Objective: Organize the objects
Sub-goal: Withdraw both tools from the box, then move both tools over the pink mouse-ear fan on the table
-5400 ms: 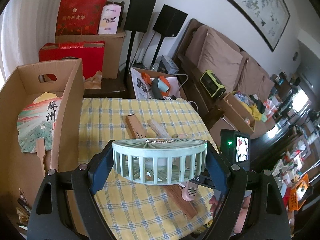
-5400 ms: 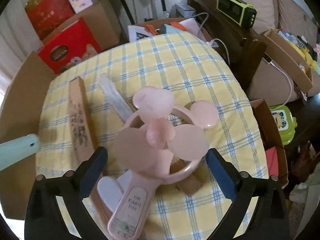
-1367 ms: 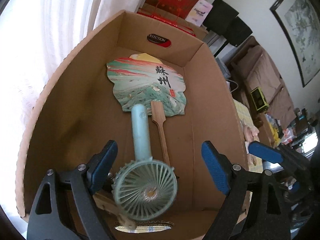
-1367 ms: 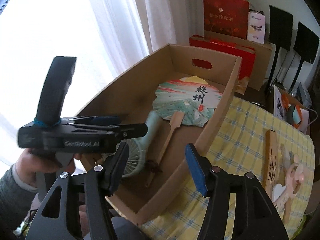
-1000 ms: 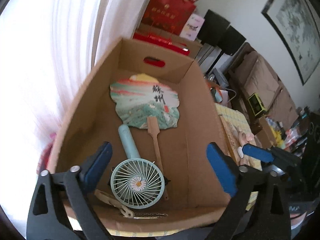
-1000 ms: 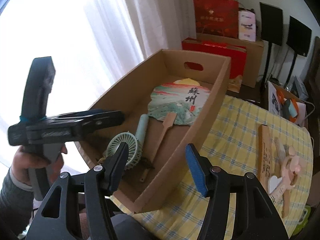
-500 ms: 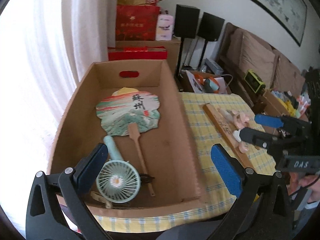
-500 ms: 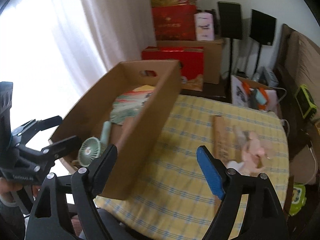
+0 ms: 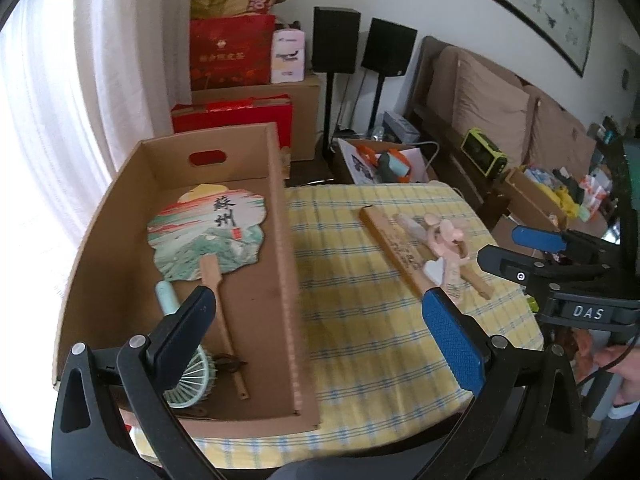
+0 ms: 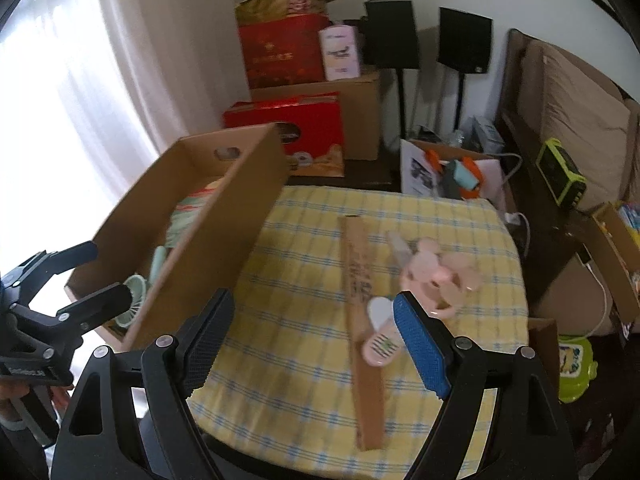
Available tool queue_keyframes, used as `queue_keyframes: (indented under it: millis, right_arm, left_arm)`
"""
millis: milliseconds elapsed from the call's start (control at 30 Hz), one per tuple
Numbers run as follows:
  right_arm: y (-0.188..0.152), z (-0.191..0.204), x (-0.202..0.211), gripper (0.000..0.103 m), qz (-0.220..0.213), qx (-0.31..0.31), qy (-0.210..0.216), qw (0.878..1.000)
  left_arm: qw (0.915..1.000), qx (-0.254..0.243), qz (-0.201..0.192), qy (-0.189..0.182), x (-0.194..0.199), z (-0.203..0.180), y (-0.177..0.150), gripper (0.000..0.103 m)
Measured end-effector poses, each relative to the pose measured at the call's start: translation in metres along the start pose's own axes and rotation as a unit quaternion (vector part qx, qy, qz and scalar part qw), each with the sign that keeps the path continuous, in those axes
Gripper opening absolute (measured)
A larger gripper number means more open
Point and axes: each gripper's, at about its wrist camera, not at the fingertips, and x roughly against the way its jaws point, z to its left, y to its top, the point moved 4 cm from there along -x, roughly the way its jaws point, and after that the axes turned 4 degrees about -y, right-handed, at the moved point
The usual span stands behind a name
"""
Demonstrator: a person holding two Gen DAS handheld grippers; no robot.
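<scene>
A cardboard box (image 9: 286, 280) stands on the left of the yellow checked tablecloth (image 9: 352, 280). In it lie a painted paddle fan (image 9: 208, 232) and a mint hand fan (image 9: 192, 380). My left gripper (image 9: 316, 320) hovers open and holds nothing over the box's right wall. On the cloth lie a pink hand fan (image 10: 436, 276) and a long wooden folded fan (image 10: 360, 280). My right gripper (image 10: 314, 320) is open and holds nothing above the cloth, left of the pink fan. Each gripper shows in the other's view: right gripper (image 9: 500, 246), left gripper (image 10: 106, 274).
Behind the table stand red gift boxes (image 9: 232, 116), a brown carton and two black speakers (image 9: 336, 40). A sofa (image 9: 492, 100) and open boxes of clutter (image 9: 540, 196) fill the right side. A bright curtained window (image 10: 72, 80) is on the left.
Both grippers have swung right, away from the box toward the cloth. The right gripper's jaws stand wider than a second ago. The mint fan stays in the box.
</scene>
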Motion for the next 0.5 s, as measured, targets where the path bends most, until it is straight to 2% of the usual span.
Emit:
queue_keyframes:
  millis: [200, 300, 500]
  right_arm:
    - [-0.006, -0.048, -0.005, 0.083, 0.015, -0.045, -0.02, 0.999]
    - [-0.009, -0.076, -0.011, 0.083, 0.022, -0.076, -0.024, 0.997]
    - [-0.016, -0.121, -0.028, 0.083, 0.034, -0.125, -0.027, 0.991]
  left_arm:
    - [0.9991, -0.032, 0.026, 0.001, -0.021, -0.036, -0.001, 0.103]
    - [0.9983, -0.032, 0.027, -0.04, -0.033, -0.056, -0.003, 0.103]
    - [0.9955, -0.036, 0.047, -0.074, -0.074, -0.09, -0.011, 0.103]
